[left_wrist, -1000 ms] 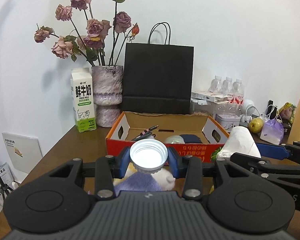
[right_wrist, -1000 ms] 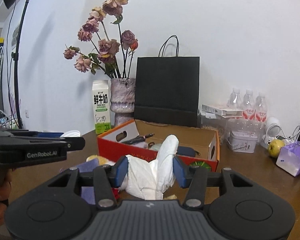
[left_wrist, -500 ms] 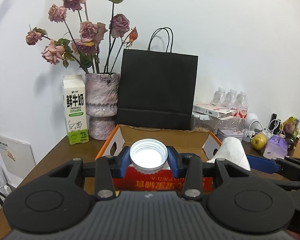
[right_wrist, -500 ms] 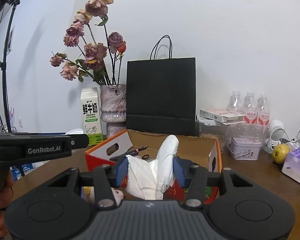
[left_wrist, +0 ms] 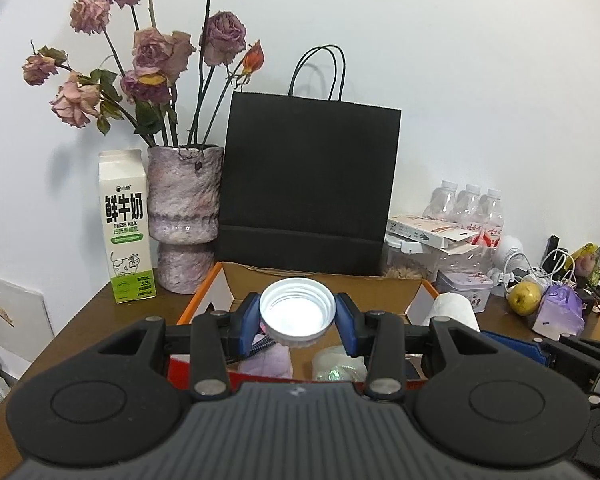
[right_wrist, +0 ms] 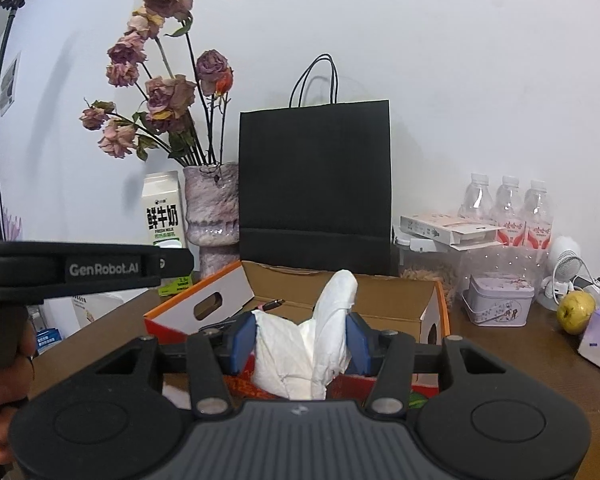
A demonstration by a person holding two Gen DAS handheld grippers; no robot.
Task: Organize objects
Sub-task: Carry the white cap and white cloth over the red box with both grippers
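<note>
The left hand-held gripper (left_wrist: pixel 297 317) pinches a white screw lid (left_wrist: pixel 297 312) above the open cardboard box (left_wrist: pixel 320 282) (orange-rimmed); the right hand-held gripper (right_wrist: pixel 301 338) clamps crumpled white tissue (right_wrist: pixel 300 354) over the same box.

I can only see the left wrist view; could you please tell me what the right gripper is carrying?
Observer: The right gripper is shut on a crumpled white tissue, pinched between its two fingers.
Operator: Thank you. Is anything in the box hidden behind my cap?
Observer: Yes, a pen lies inside, near the left wall.
Operator: And can you see what holds the left gripper?
Observer: A hand wraps its handle, at the left edge of the right wrist view.
</note>
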